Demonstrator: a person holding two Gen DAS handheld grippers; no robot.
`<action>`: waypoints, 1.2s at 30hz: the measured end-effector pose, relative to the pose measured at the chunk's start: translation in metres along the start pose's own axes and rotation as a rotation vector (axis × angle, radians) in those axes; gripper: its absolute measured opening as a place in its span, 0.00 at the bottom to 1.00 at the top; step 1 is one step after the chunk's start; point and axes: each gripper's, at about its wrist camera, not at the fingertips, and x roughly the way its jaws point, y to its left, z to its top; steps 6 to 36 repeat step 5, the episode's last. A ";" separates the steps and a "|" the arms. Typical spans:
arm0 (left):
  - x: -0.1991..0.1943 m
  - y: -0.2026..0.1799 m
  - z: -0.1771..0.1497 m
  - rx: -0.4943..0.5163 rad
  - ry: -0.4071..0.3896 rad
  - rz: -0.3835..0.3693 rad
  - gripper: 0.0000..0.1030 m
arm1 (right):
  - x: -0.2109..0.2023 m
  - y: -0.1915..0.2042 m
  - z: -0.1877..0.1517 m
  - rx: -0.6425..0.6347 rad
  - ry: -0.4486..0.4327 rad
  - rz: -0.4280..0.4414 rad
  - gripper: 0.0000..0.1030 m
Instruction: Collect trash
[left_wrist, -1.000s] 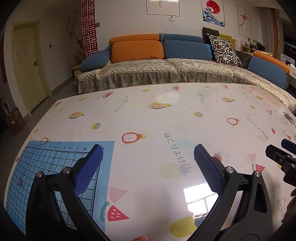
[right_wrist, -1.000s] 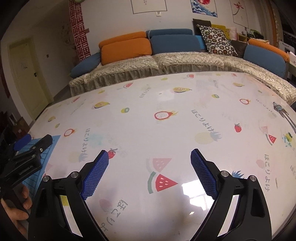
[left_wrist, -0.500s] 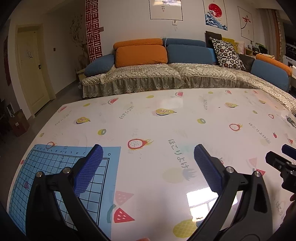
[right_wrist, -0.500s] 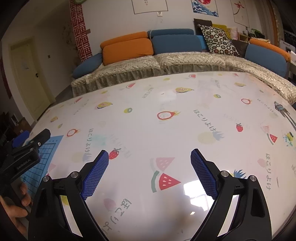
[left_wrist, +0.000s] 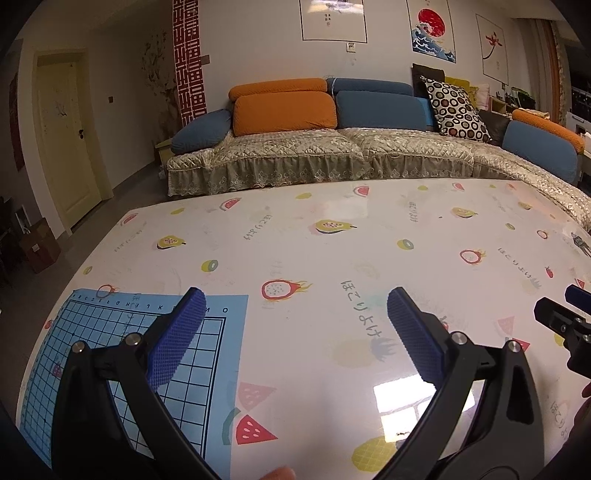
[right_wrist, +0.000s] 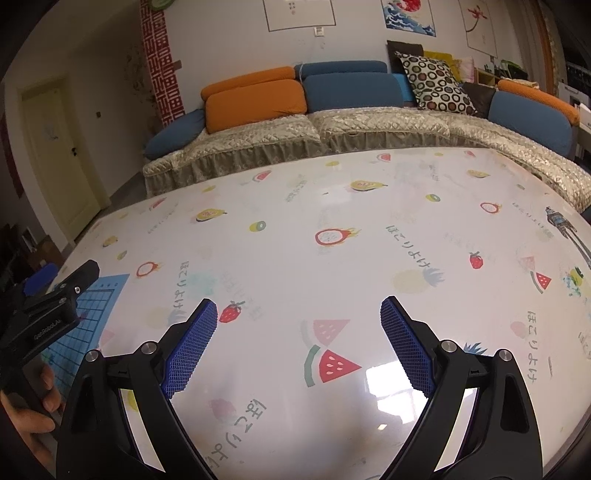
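Your left tool (left_wrist: 295, 317) is spread wide, blue pads (left_wrist: 177, 336) apart with nothing between them, held above the bench (left_wrist: 332, 251). Your right tool (right_wrist: 299, 332) is spread the same way, also empty, over the bench's fruit-print cover (right_wrist: 369, 258).

Left wrist view: a blue grid mat (left_wrist: 122, 354) lies flat on the bench's near left part; the left pad of the left tool sits over its right portion. The tip of the right tool shows at the right edge, apart from the left one. A fingertip (left_wrist: 277, 473) shows at the bottom edge.

Right wrist view: the left tool's black body shows at the left edge, over a corner of the mat (right_wrist: 88, 317), with your hand (right_wrist: 33, 417) gripping its handle below.

Trash: none can be made out on the bench in either view, so its place cannot be told. Window glare reflects off the cover just ahead of both tools.

Behind the bench stands a sofa (left_wrist: 332, 155) with orange and blue cushions; a door (left_wrist: 62, 140) is at far left.
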 end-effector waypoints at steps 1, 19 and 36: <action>0.000 0.000 0.000 0.000 -0.002 0.002 0.94 | 0.000 0.001 0.000 -0.003 0.000 -0.002 0.87; 0.000 0.001 0.001 -0.003 0.006 -0.001 0.94 | 0.000 0.000 0.001 0.002 0.003 0.001 0.87; 0.000 0.001 0.001 -0.003 0.006 -0.001 0.94 | 0.000 0.000 0.001 0.002 0.003 0.001 0.87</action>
